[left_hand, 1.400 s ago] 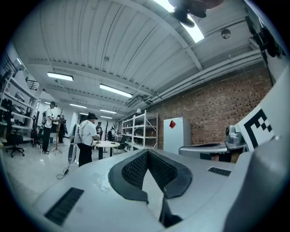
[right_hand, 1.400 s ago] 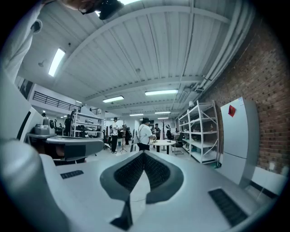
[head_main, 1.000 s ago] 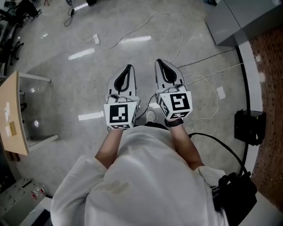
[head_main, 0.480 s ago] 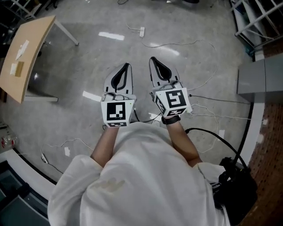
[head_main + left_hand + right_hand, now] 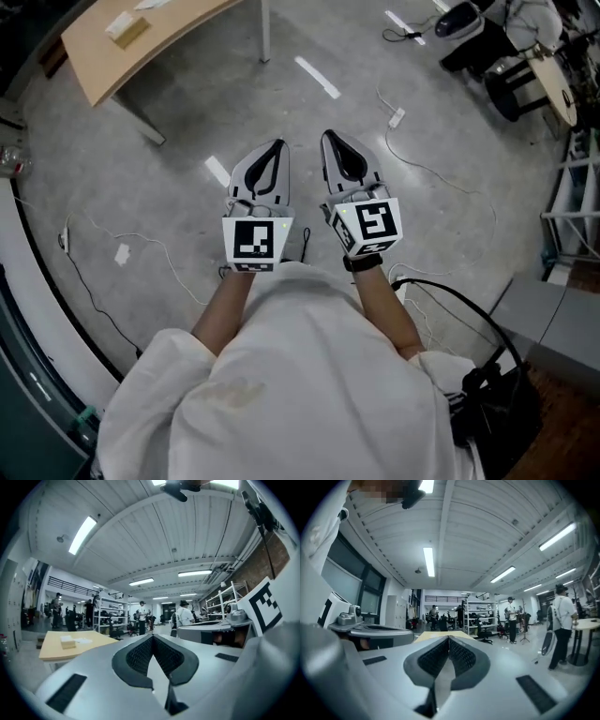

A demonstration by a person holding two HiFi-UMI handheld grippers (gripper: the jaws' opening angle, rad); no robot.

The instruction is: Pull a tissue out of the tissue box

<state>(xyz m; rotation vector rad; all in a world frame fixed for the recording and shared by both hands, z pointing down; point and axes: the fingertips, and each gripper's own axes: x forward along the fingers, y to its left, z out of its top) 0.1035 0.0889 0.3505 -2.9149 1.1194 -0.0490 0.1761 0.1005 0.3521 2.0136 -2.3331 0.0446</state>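
No tissue box shows in any view. My left gripper [image 5: 277,144] and right gripper [image 5: 329,138] are held side by side in front of the person's chest, level above the concrete floor. Both are shut, tips touching, with nothing between them. The left gripper view looks along the closed left gripper [image 5: 152,636] into a large hall, with the wooden table [image 5: 51,651] at its left carrying a small pale block [image 5: 68,641]. In the right gripper view the closed right gripper [image 5: 449,638] points at the same table's far end [image 5: 436,635].
The wooden table [image 5: 178,23] stands at the top left with small pale items [image 5: 125,26] on it. Cables [image 5: 427,169] trail over the floor. A black chair base [image 5: 511,80] is at the top right. People [image 5: 561,620] stand by shelves [image 5: 110,616].
The whole view has swung round: the wooden table went from the left edge to the top of the head view. Both grippers stayed shut and side by side before the body.
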